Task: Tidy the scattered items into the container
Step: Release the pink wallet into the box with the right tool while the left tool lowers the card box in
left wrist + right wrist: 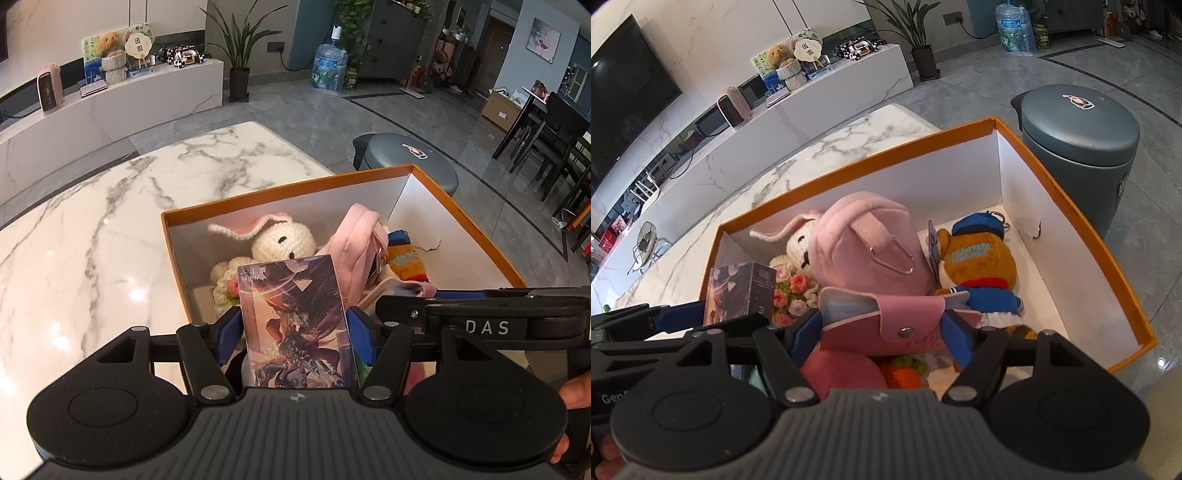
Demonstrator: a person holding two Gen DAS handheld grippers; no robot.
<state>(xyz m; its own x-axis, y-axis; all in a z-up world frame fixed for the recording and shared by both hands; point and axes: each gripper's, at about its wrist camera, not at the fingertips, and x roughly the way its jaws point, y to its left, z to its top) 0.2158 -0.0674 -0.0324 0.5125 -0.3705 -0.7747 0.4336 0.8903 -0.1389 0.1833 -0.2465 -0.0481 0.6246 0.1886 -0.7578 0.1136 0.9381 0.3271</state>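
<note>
An orange-rimmed cardboard box (280,190) with white inside walls stands on the marble table (92,221); it also shows in the right wrist view (1071,206). Inside lie a white crochet bunny (284,242), a pink plush bag (864,243), a brown bear in blue (982,269) and crochet flowers (792,295). My left gripper (291,332) is shut on a printed card box (295,325), held over the box's near edge. My right gripper (882,328) is shut on a pink snap pouch (886,325) above the box's contents. The card box also shows in the right wrist view (738,291).
A grey lidded bin (1078,144) stands on the floor right behind the box. A white TV bench (110,107) with a teddy bear and heater runs along the far wall. A potted plant (240,55) and water jug (328,66) stand farther back. Dining chairs (546,140) are at the right.
</note>
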